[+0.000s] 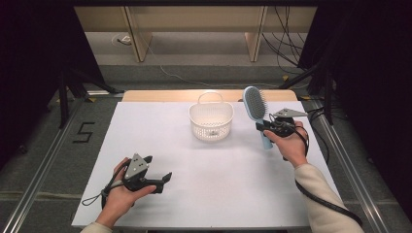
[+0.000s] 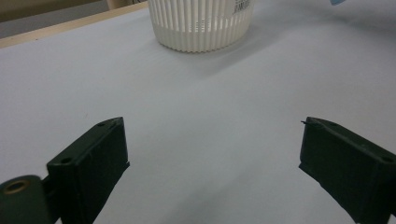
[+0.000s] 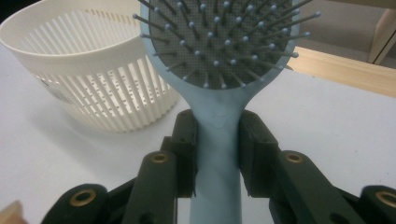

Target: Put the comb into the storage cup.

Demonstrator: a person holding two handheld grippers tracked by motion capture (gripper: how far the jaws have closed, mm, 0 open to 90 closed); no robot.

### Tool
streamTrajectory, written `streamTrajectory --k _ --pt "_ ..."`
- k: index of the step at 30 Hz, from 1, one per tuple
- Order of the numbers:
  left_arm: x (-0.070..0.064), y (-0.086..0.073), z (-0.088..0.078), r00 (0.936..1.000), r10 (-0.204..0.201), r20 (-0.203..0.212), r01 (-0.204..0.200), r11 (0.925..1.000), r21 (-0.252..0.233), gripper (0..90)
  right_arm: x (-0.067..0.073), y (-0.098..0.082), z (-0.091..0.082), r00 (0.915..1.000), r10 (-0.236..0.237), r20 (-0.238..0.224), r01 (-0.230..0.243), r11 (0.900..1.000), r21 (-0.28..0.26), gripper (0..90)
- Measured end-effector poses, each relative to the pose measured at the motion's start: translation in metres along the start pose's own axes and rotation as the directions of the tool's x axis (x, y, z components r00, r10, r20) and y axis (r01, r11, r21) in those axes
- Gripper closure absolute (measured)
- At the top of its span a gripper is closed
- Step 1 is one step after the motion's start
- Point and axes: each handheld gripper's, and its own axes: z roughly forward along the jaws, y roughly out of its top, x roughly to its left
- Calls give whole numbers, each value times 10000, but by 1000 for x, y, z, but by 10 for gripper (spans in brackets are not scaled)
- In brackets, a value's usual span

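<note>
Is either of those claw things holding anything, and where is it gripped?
The right gripper clamps a light blue hairbrush by its handle, just below the bristle head. The left gripper is open and holds nothing.

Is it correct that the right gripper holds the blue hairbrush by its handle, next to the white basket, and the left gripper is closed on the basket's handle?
Not quite. The left gripper is open and holds nothing; the left gripper view shows its jaws wide apart over bare table, short of the white basket. The rest stands: the right gripper clamps the blue hairbrush by its handle, beside the basket.
</note>
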Motion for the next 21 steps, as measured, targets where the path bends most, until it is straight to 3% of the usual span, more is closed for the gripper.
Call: streamTrajectory --k 7,21 --pt "0 0 0 10000 -9 -1 9 10000 5 70 1 0 1 9999 -106 40 106 9999 -67 706" --pt "0 0 0 10000 -3 -8 3 10000 -15 70 2 4 -3 9997 -128 208 142 9974 -701 706"
